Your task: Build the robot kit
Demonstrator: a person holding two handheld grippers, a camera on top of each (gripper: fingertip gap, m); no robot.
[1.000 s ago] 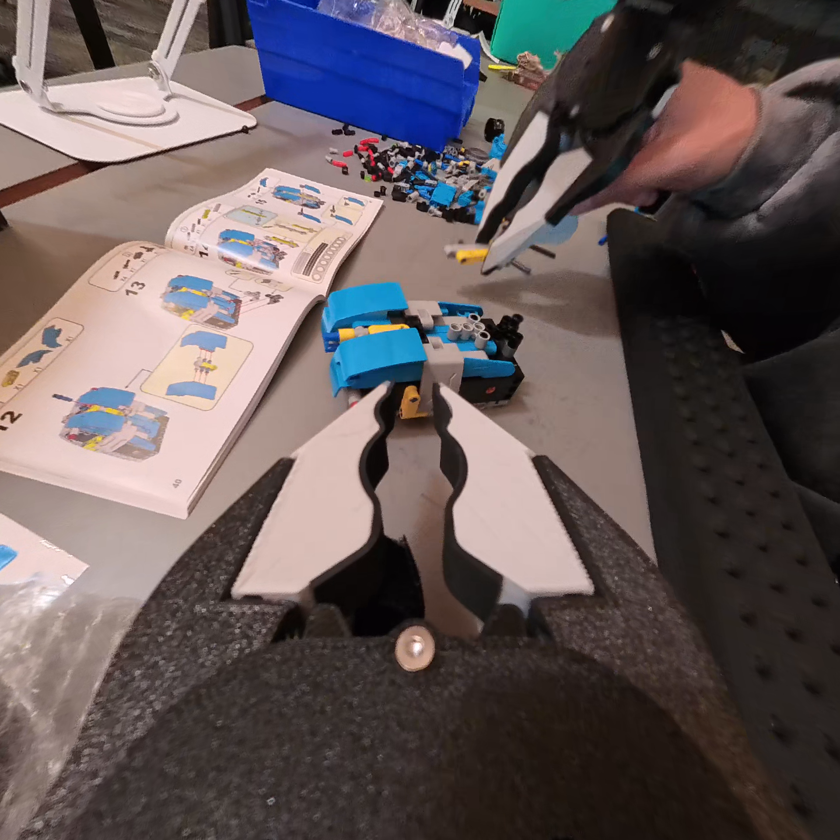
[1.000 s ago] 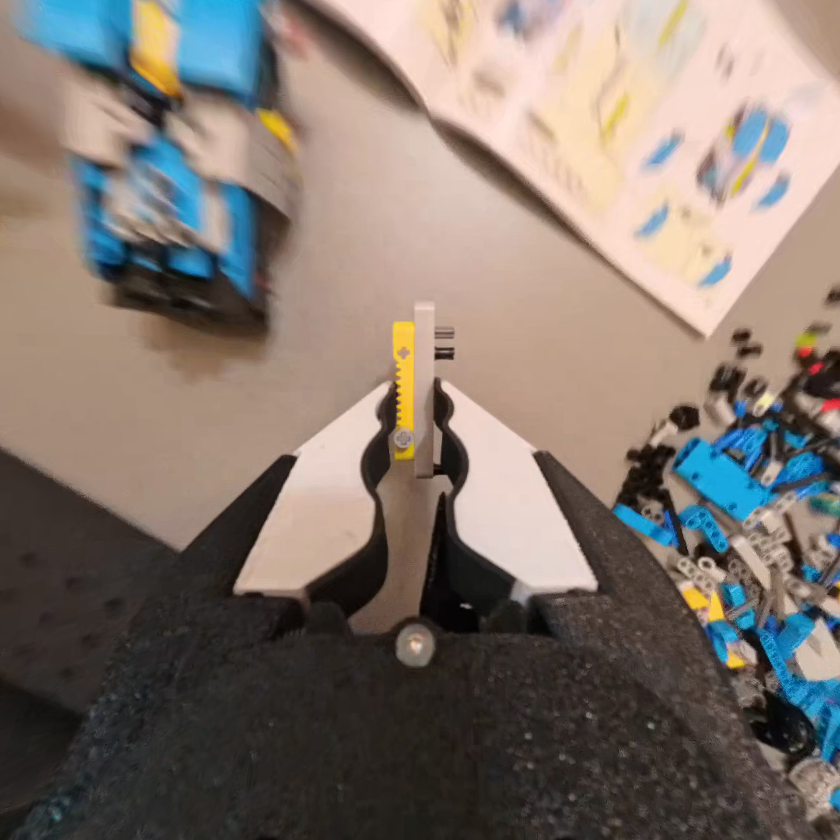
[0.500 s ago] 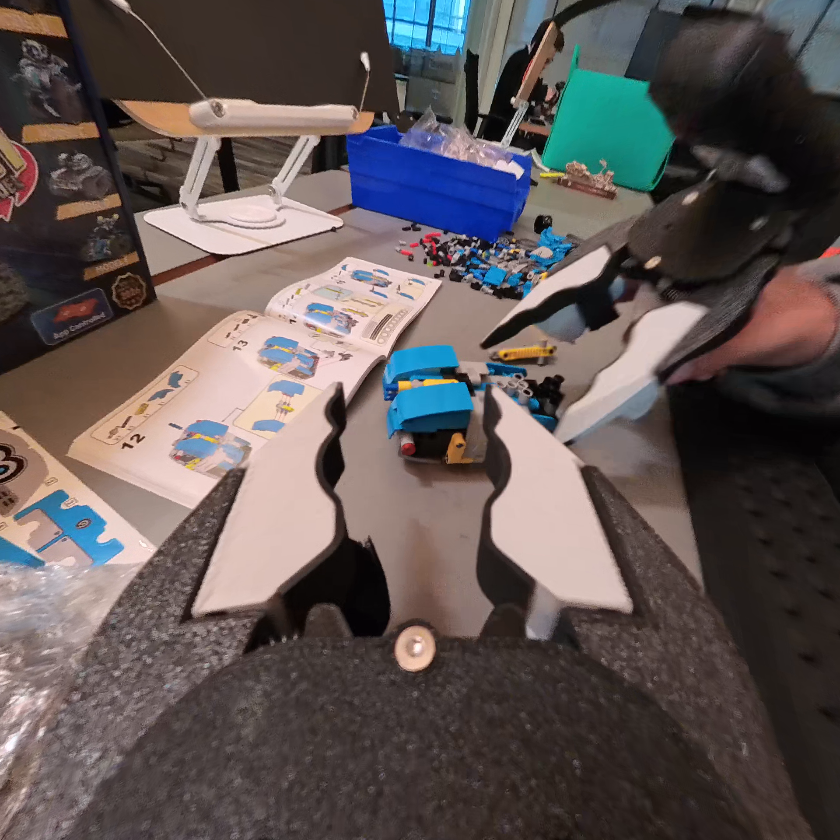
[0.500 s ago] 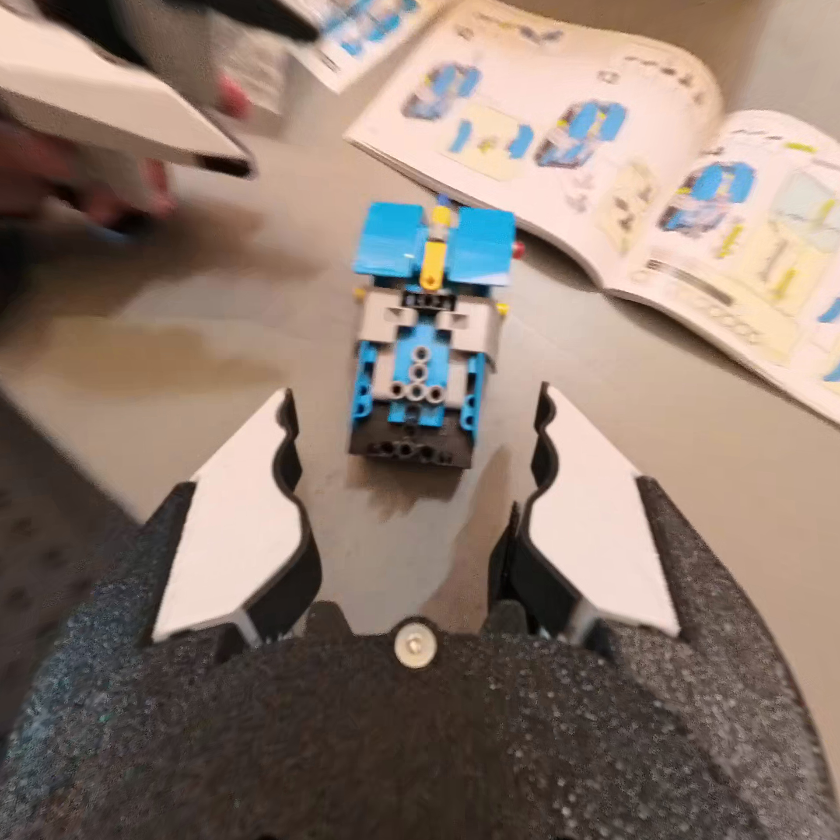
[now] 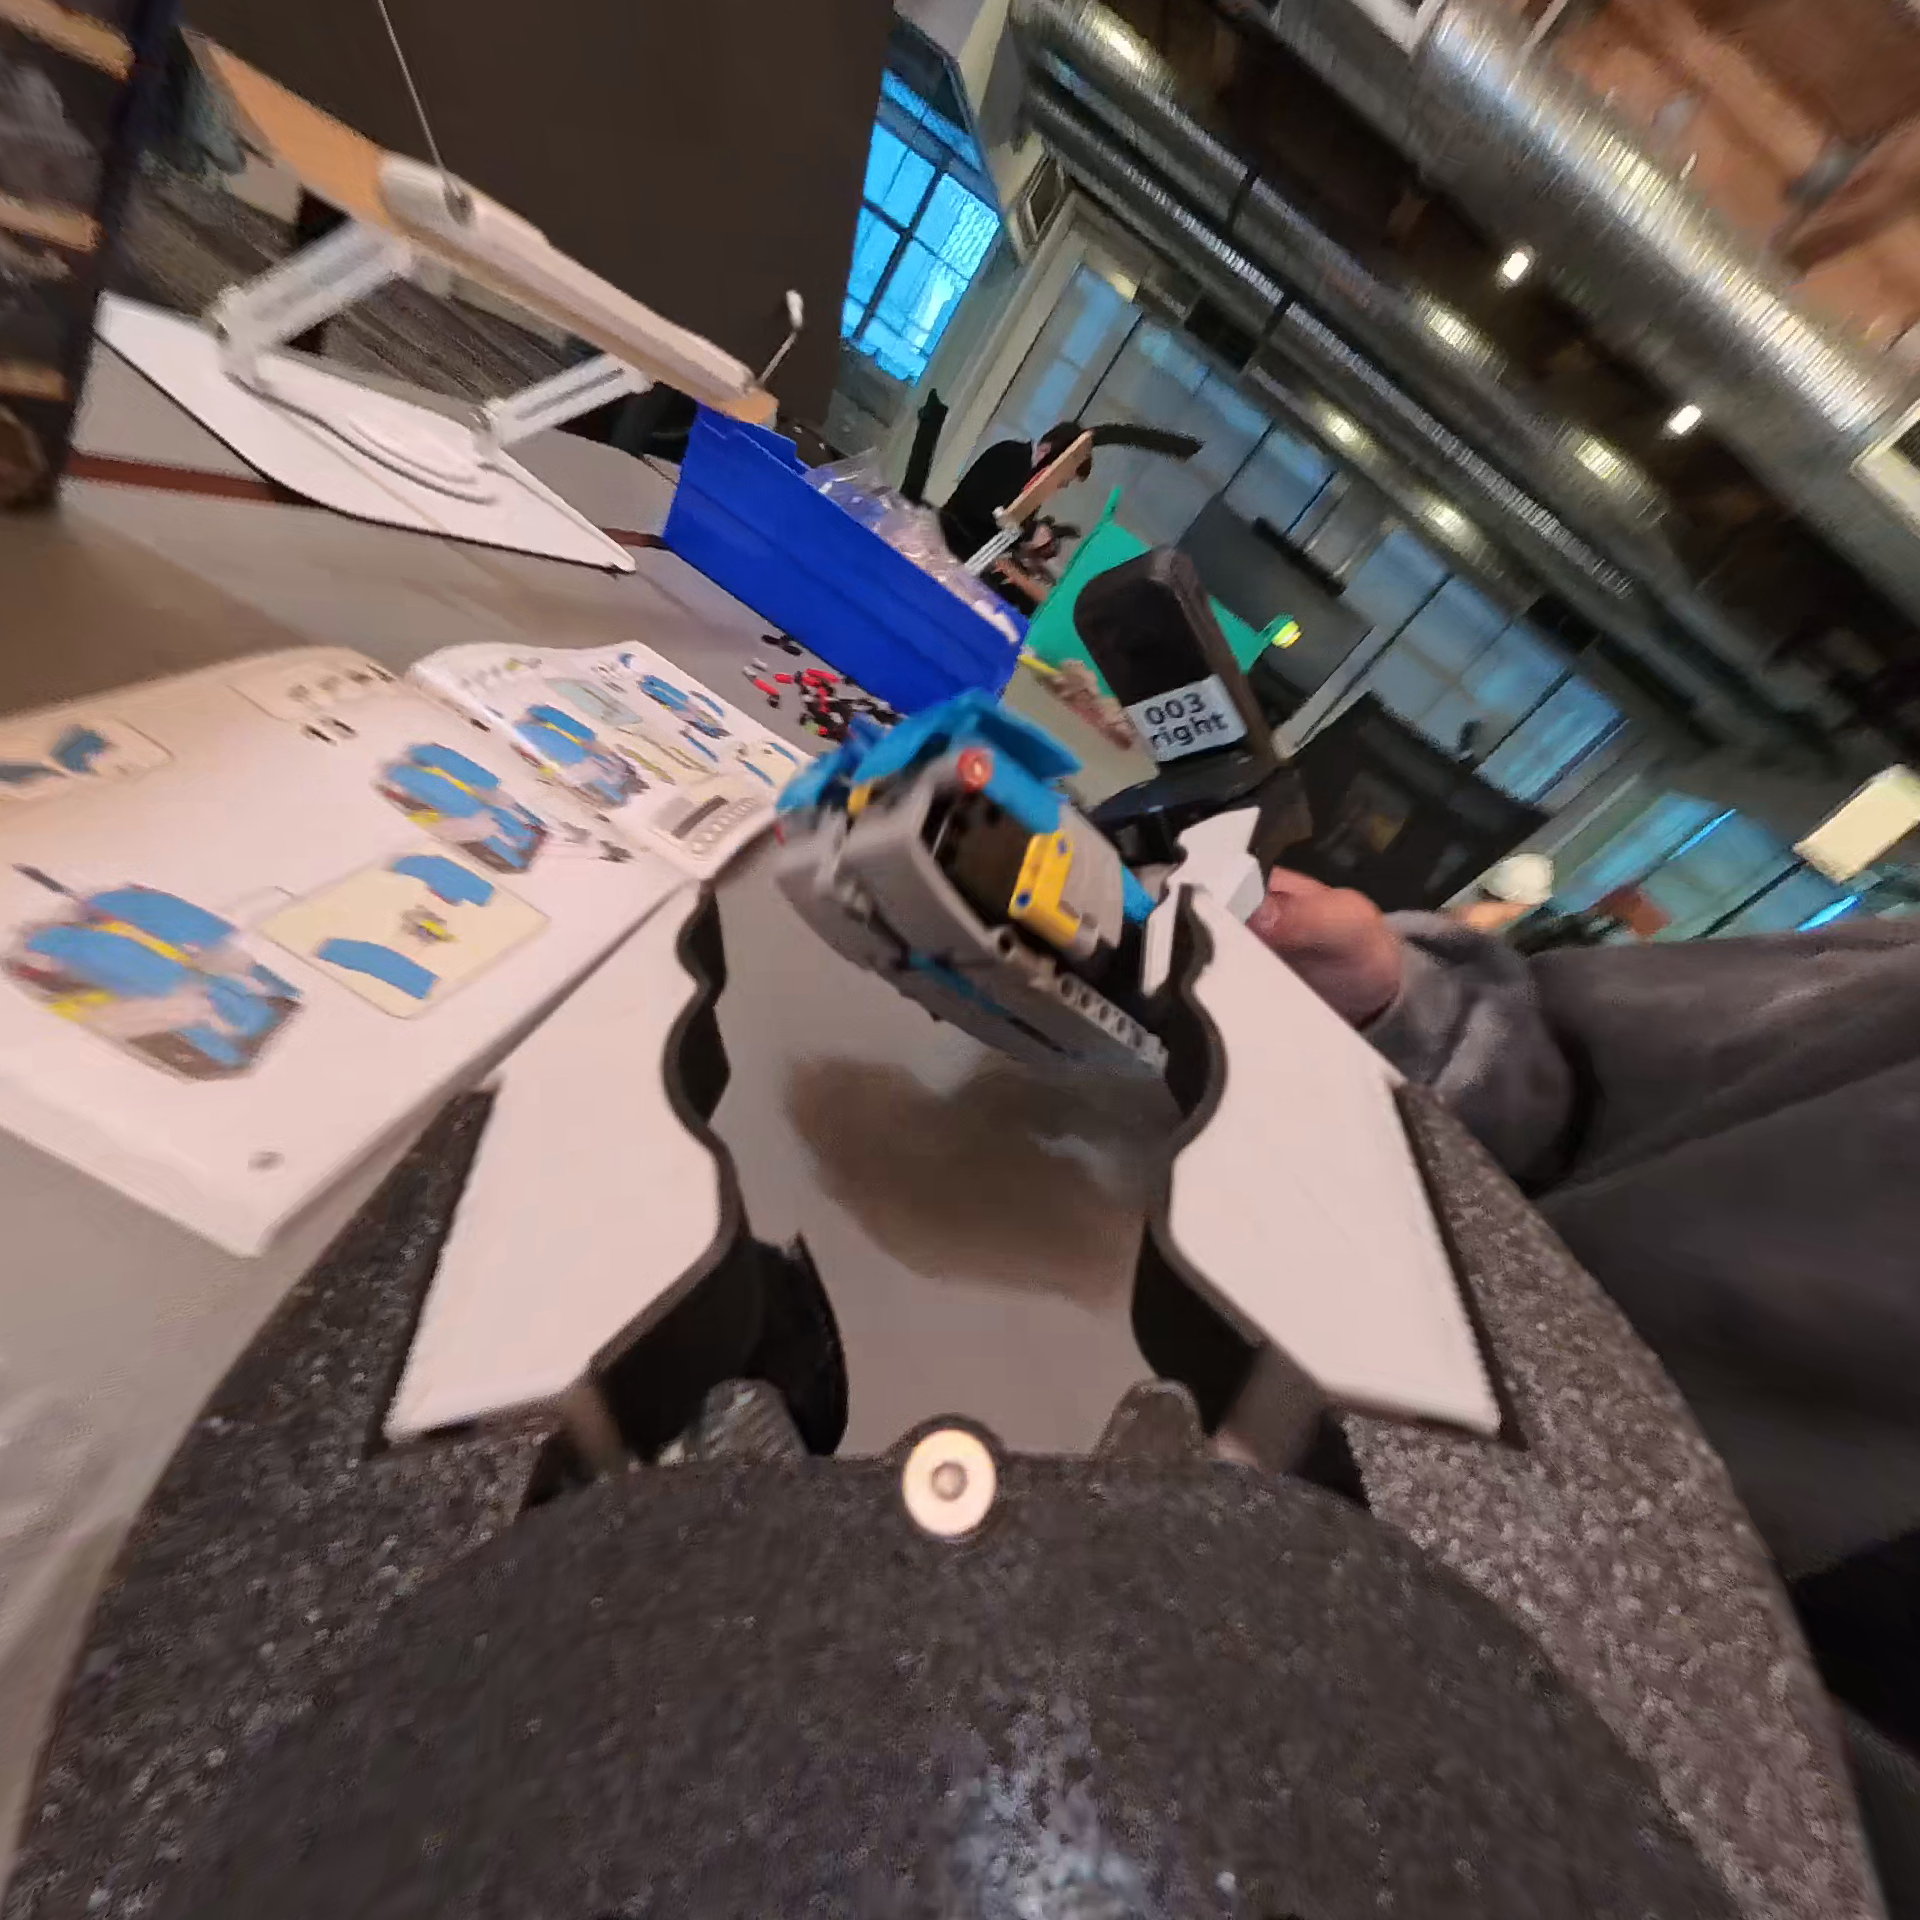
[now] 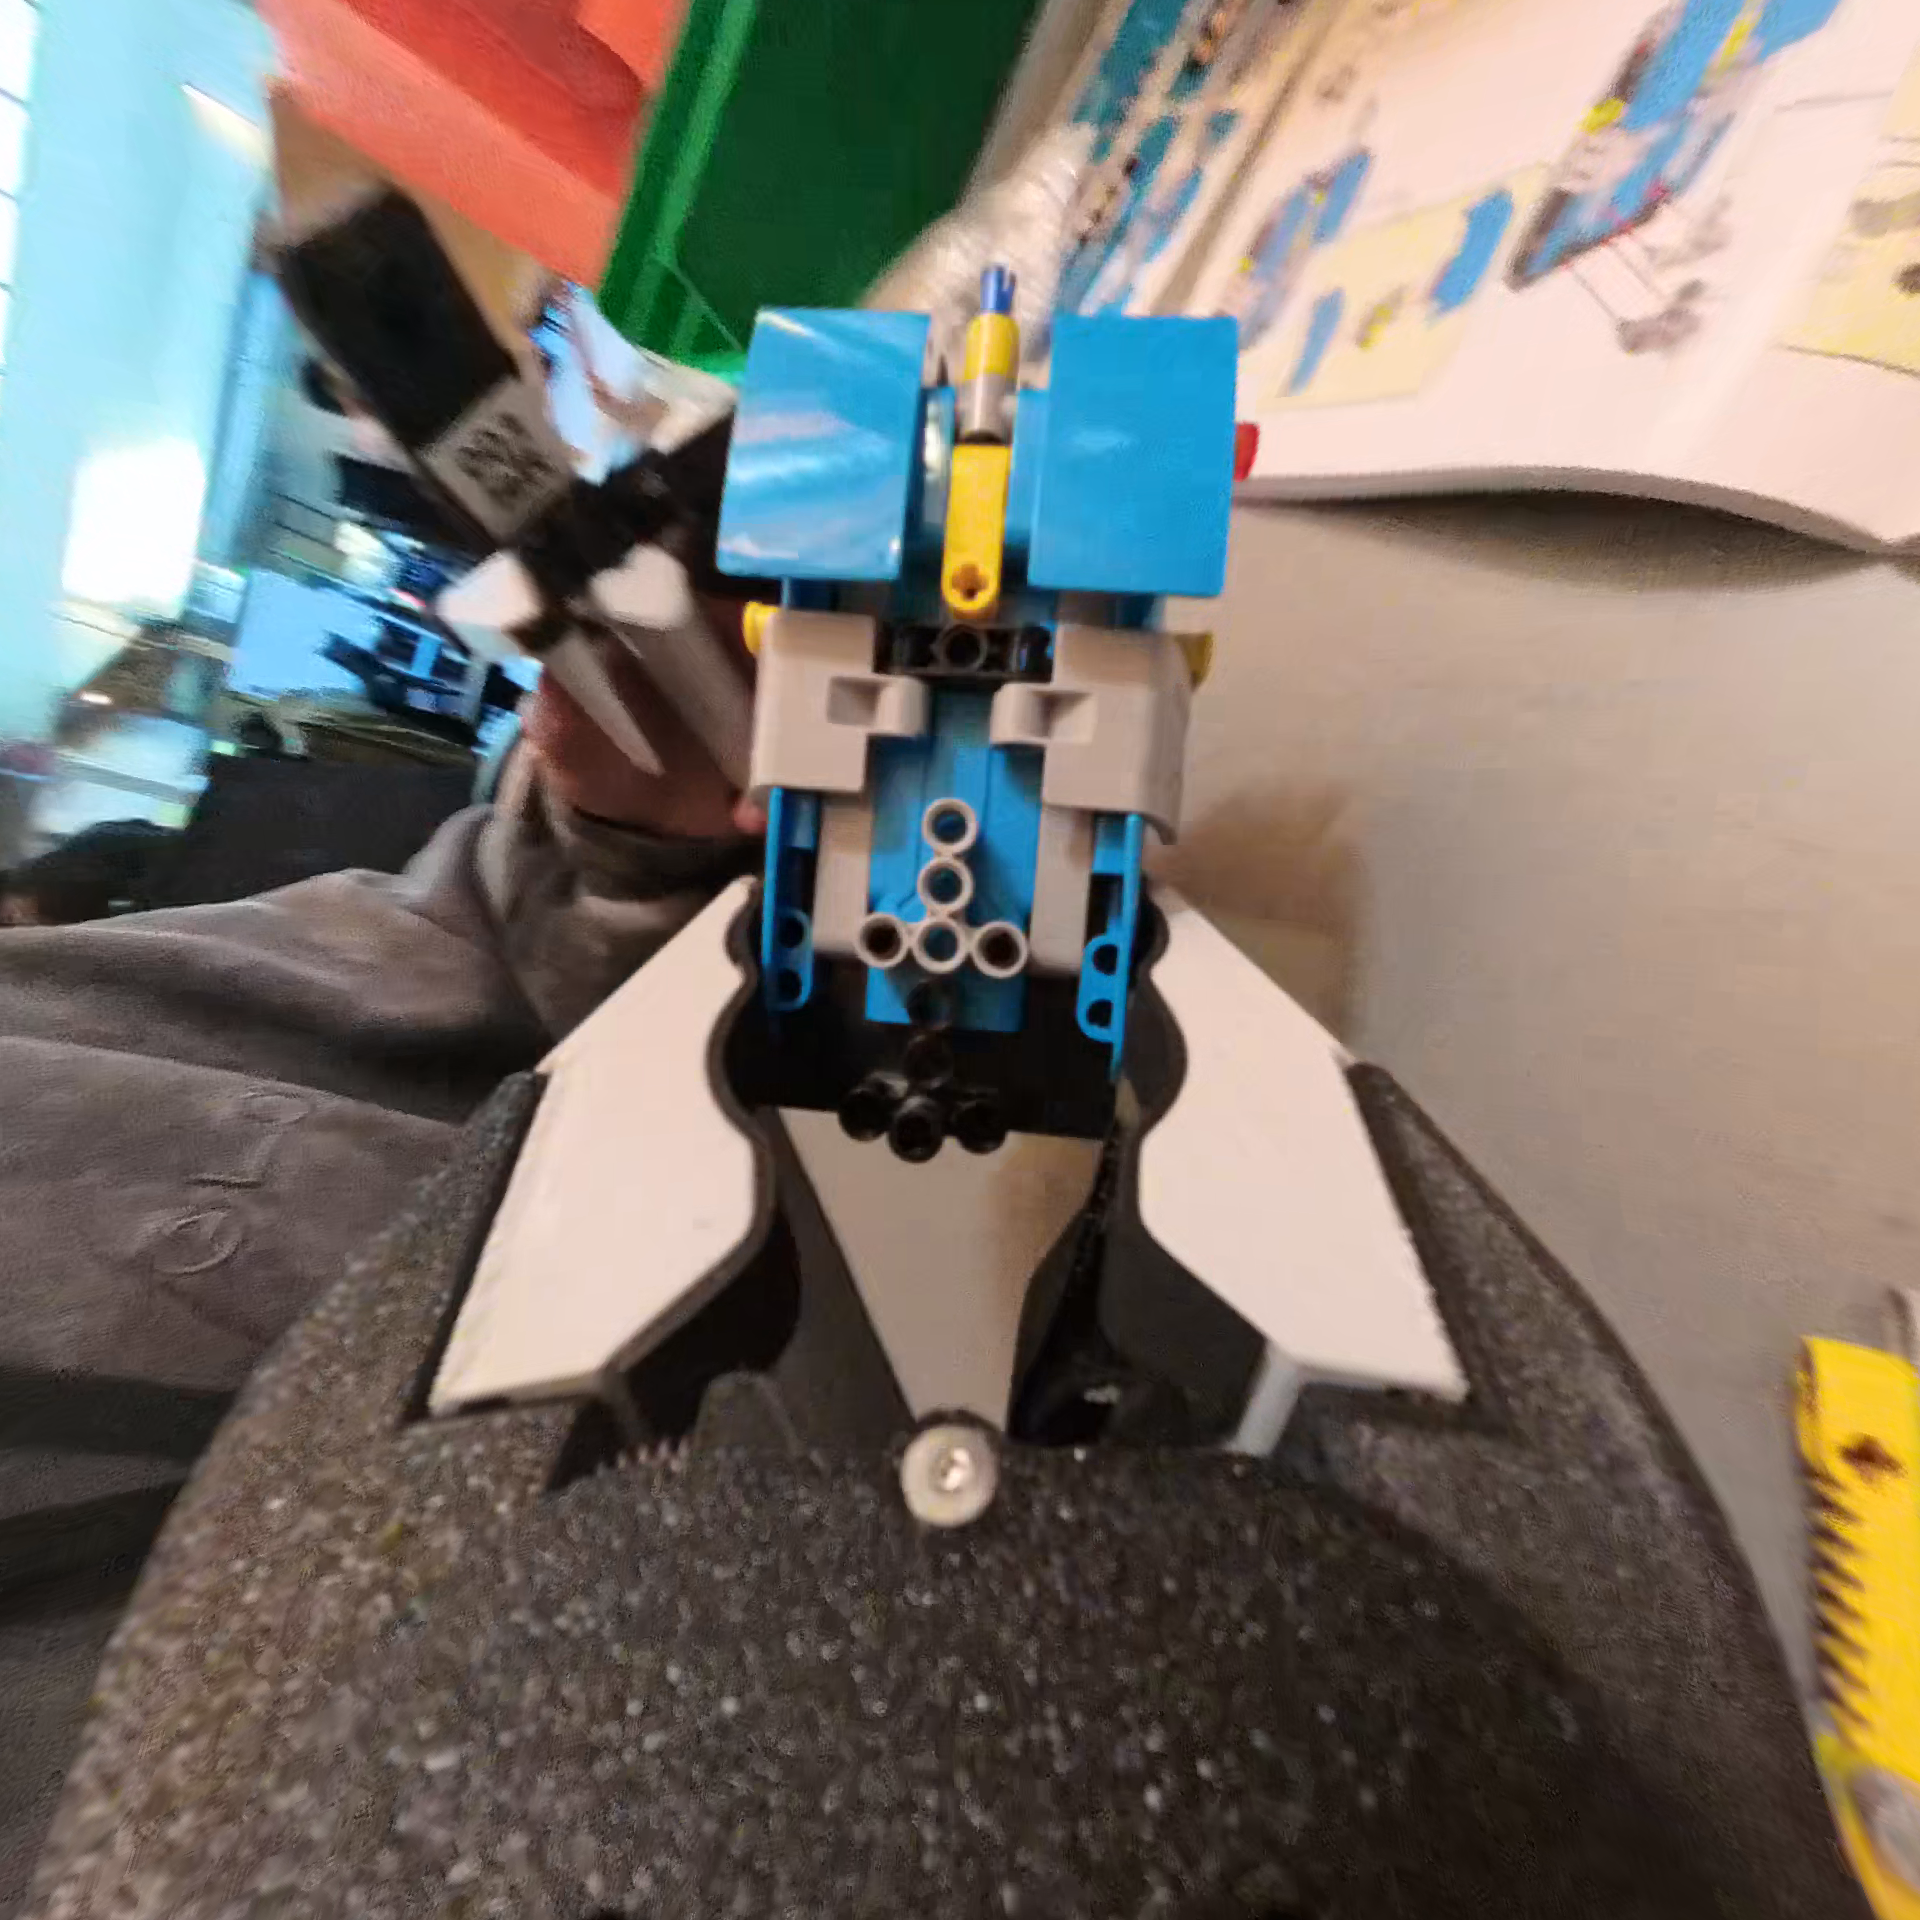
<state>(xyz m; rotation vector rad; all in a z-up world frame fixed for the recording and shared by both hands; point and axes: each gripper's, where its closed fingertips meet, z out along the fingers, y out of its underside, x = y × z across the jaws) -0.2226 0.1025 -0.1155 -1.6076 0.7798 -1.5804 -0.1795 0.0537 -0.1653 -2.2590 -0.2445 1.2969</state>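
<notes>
A brick model of blue, grey and black parts (image 6: 966, 727) sits between my right gripper's (image 6: 951, 914) pads, which press on its black and blue rear end. The model is lifted off the grey table (image 6: 1558, 831). In the left wrist view the model (image 5: 935, 862) hangs tilted above its shadow, with a right finger (image 5: 1226, 862) behind it. My left gripper (image 5: 945, 914) is wide open. The model's low end is close to its right fingertip (image 5: 1195, 935), and nothing is gripped. The left gripper also shows in the right wrist view (image 6: 592, 634), just left of the model.
An open instruction booklet (image 5: 312, 883) lies left of the model and also shows in the right wrist view (image 6: 1558, 260). A blue bin (image 5: 831, 582) and loose small pieces (image 5: 821, 696) lie behind. A white stand (image 5: 416, 312) is far left. A yellow toothed piece (image 6: 1860, 1558) is at the right edge.
My right gripper let go of the yellow and grey piece, opened, then shut on the model's rear and lifted it off the table. My left gripper opened wide and tilted upward.
</notes>
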